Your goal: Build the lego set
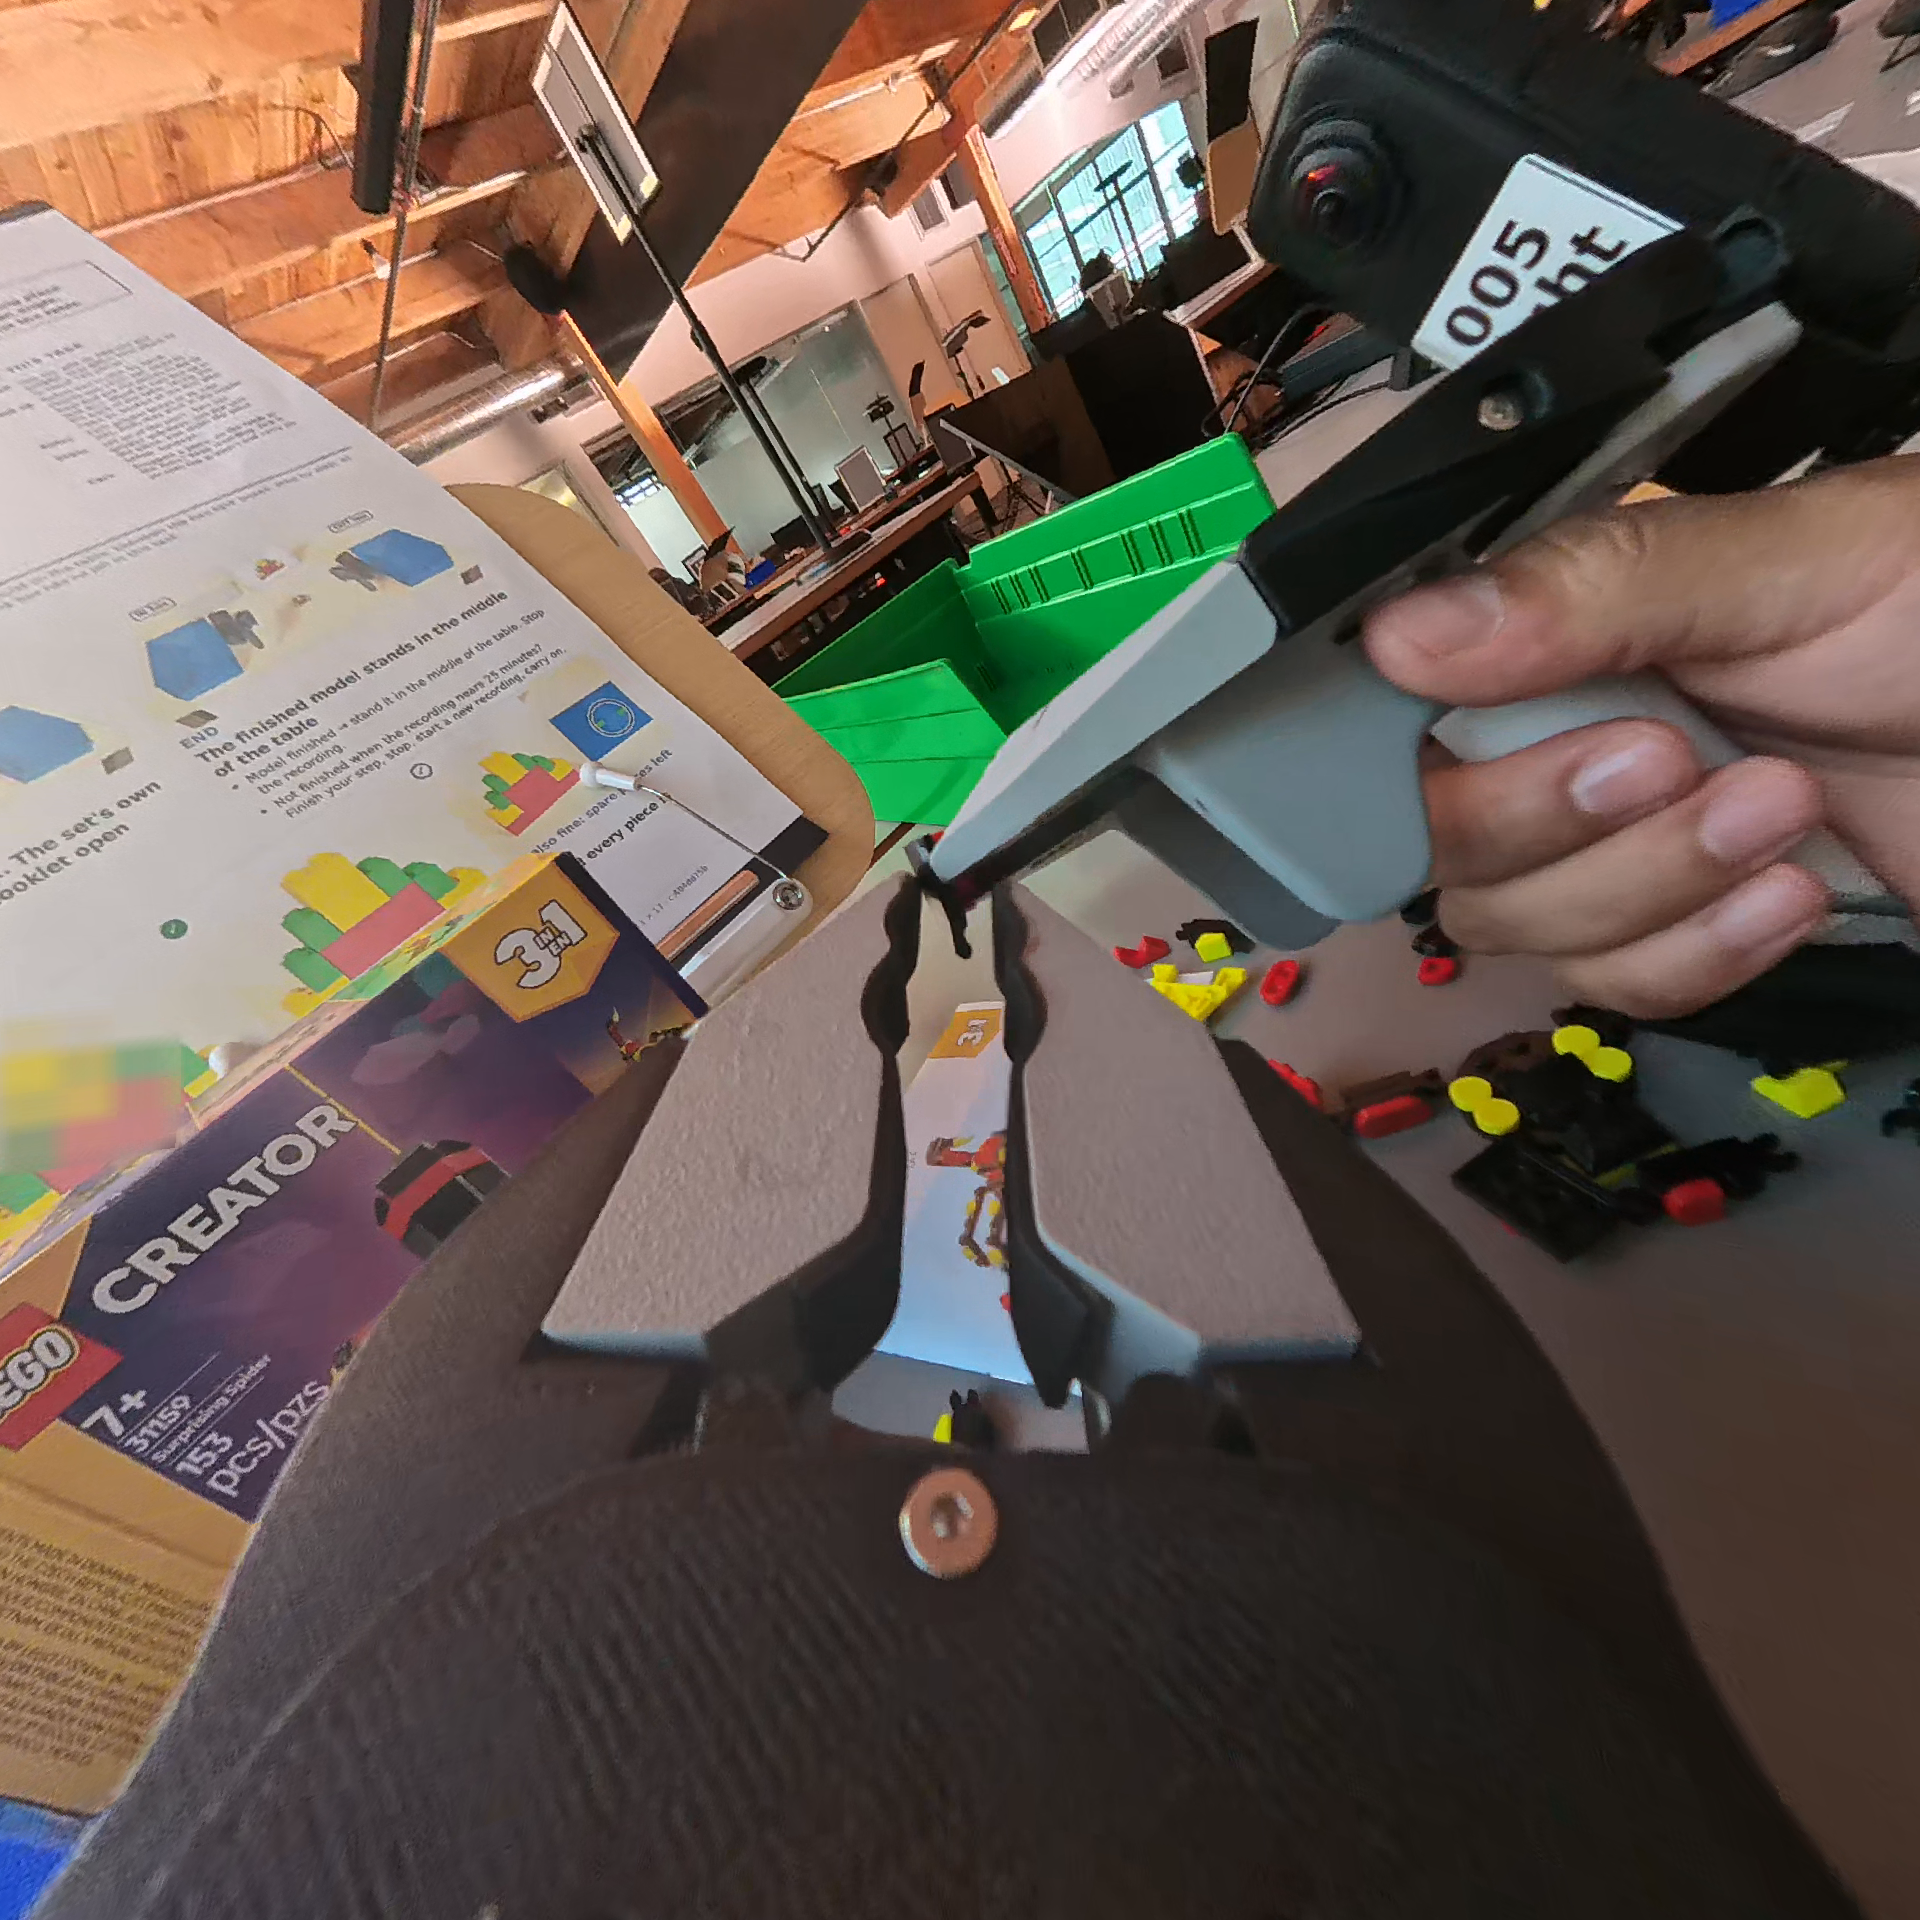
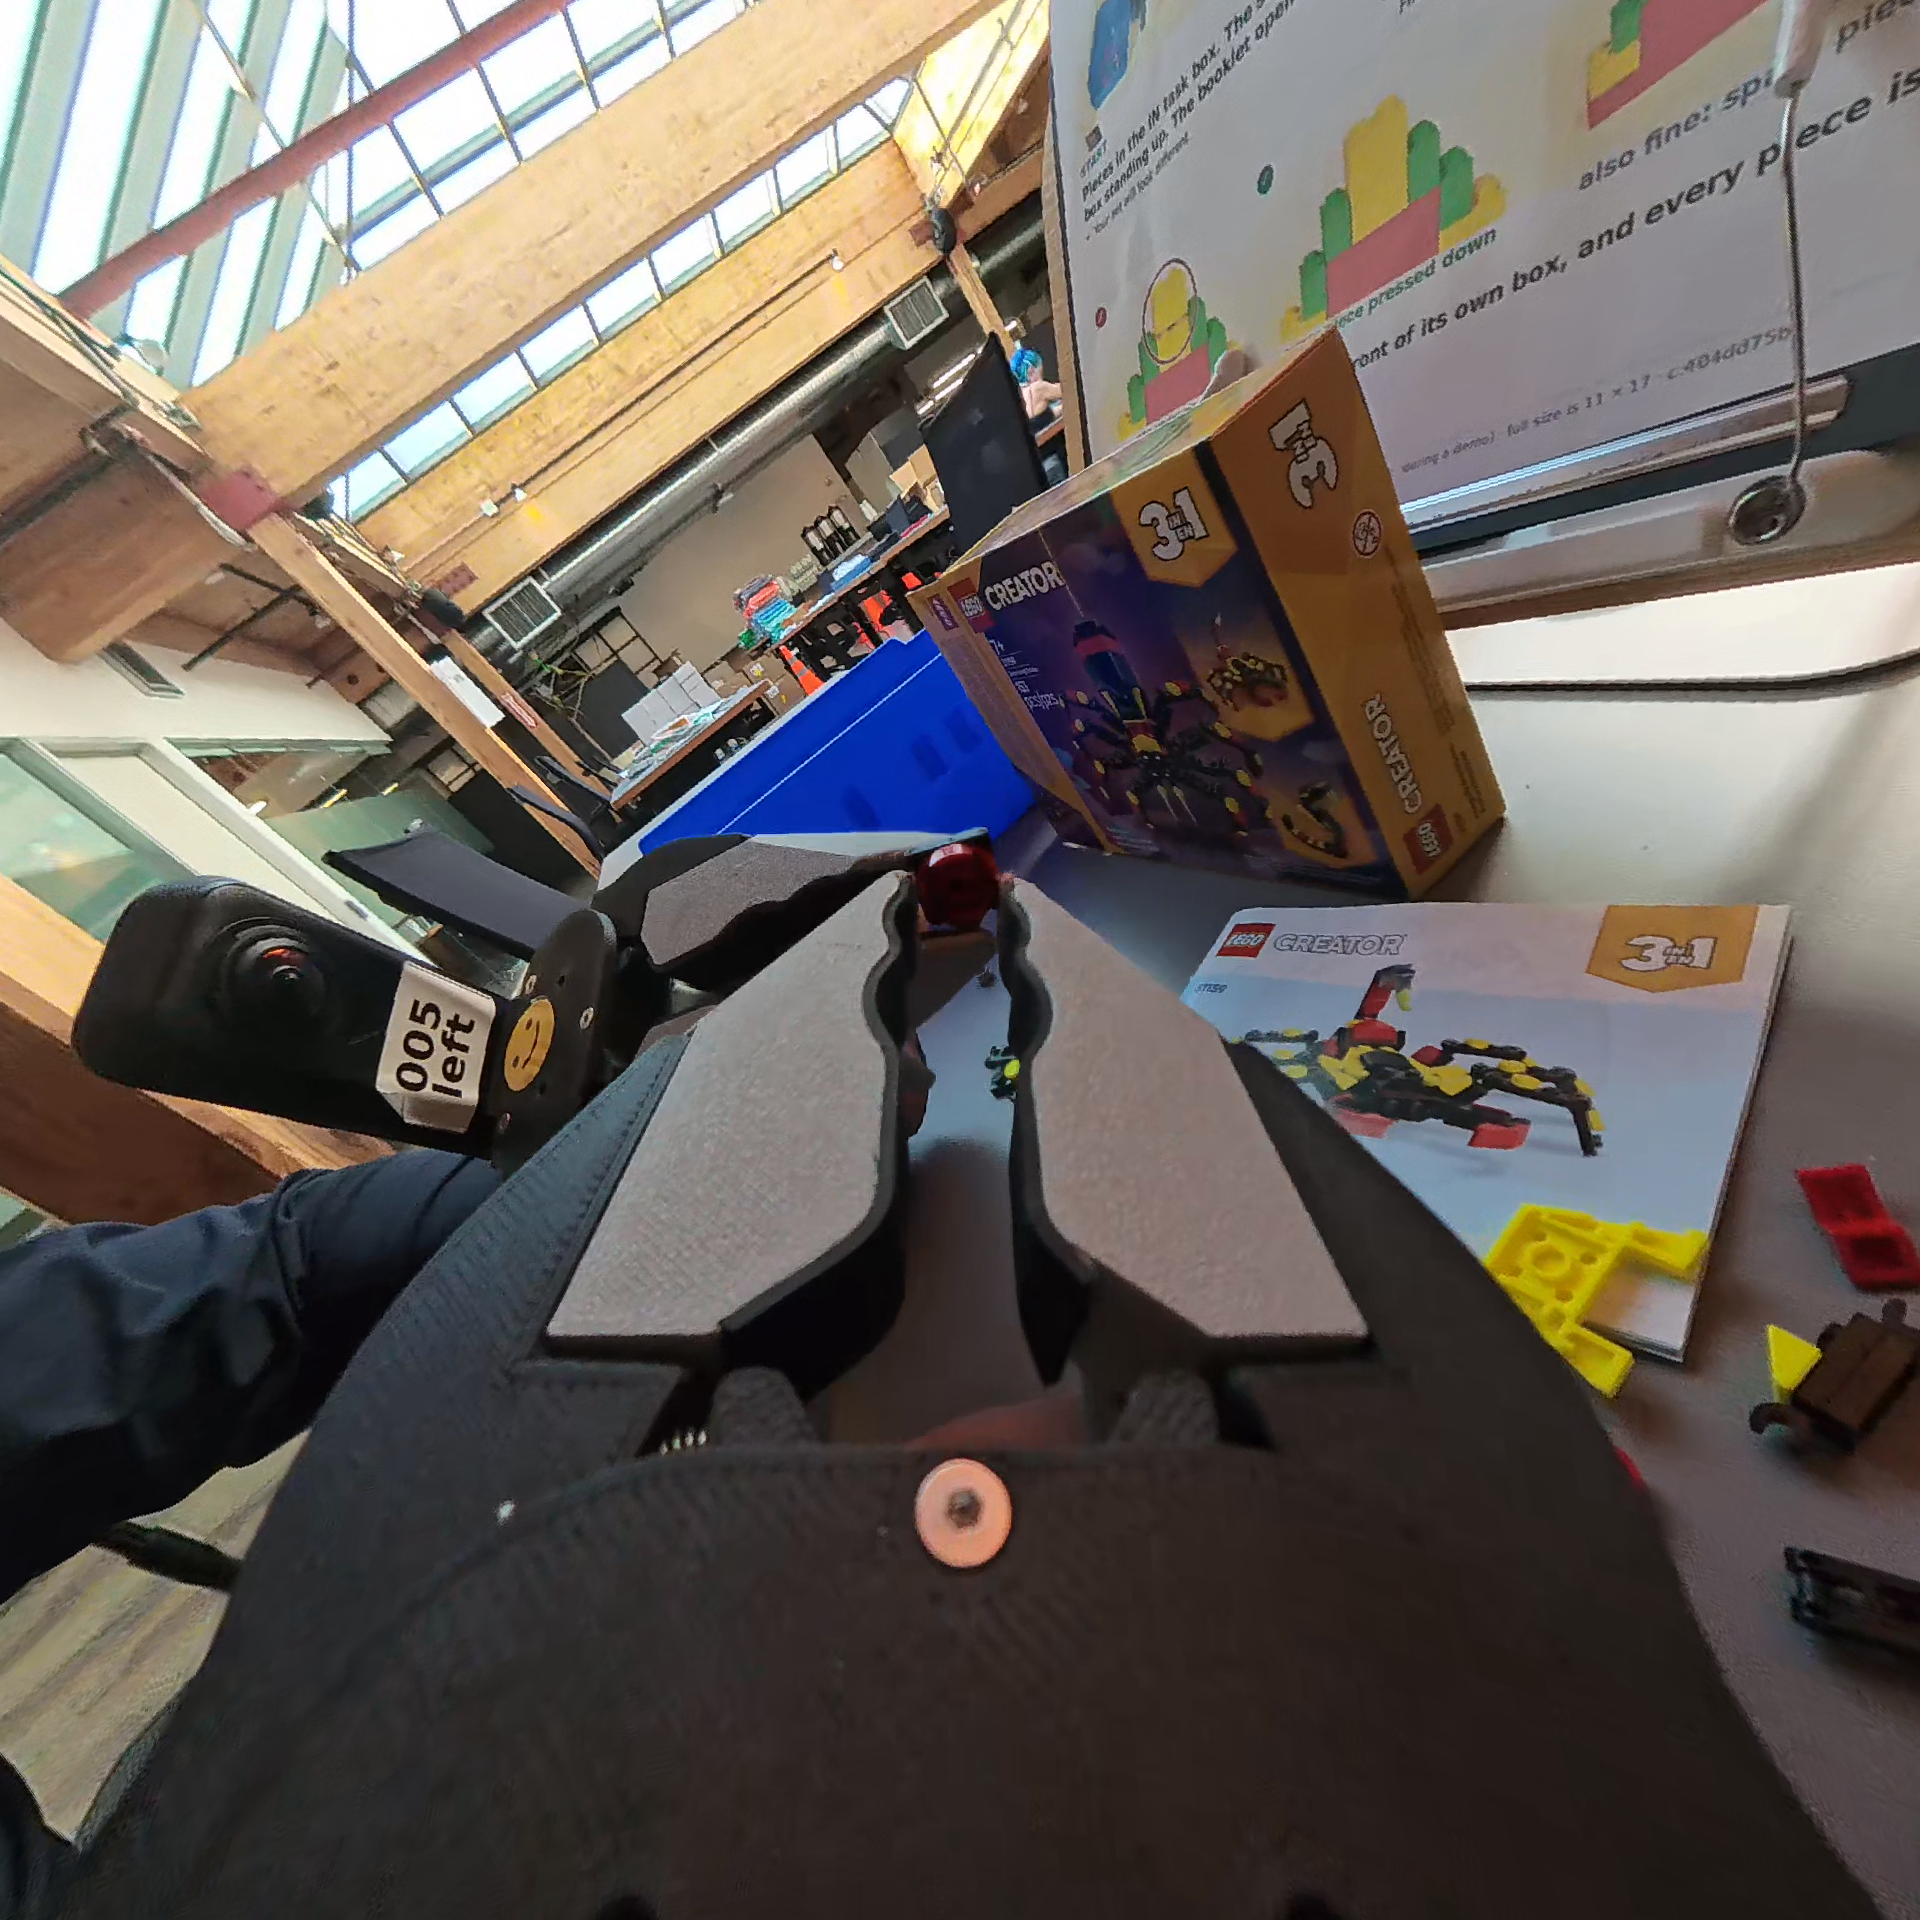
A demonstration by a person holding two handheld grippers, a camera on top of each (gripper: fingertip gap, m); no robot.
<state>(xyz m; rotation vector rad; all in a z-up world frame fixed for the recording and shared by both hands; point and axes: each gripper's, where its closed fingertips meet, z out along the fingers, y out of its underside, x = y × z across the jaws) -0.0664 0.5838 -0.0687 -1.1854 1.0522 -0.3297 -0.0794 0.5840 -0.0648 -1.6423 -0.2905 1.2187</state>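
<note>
On the grey desk (image 2: pixel 1662 790) loose bricks (image 1: pixel 1538 1101) lay scattered, so the build looked barely begun. The left gripper (image 1: pixel 951 914) pinched a small black piece (image 1: pixel 958 930); the right gripper (image 2: pixel 961 899) clamped a red piece (image 2: pixel 954 881), tips meeting.

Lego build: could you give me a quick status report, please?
Right gripper shut on red piece. Left gripper tip-to-tip with it, grip unclear. Nothing in the way.
</note>
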